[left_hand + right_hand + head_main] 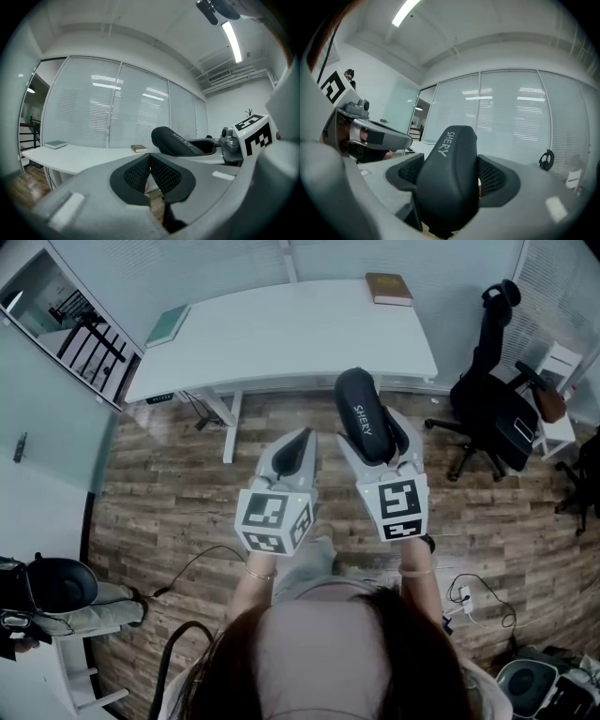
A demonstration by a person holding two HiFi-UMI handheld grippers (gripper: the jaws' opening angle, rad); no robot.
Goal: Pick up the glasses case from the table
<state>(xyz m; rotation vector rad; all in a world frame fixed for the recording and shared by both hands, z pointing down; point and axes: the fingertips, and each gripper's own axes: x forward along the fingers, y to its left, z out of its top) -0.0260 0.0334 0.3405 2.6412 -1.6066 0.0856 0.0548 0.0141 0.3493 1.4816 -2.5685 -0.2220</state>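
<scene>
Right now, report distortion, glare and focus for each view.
Head view: wide-angle bend curves the white rectangular table, light even. Left gripper view: fisheye, dark corners, ceiling strip light glares, left gripper soft. Right gripper view: same fisheye, black hard-shell glasses case crisp in right gripper.

Lower end of glasses case (364,418) buried between right tongs (372,429), its depth there untellable. Cover print on brown book (388,288) and green book (168,324) on surface (281,334) too small to read. Dark round object (58,583) cut off by left edge, unidentifiable
</scene>
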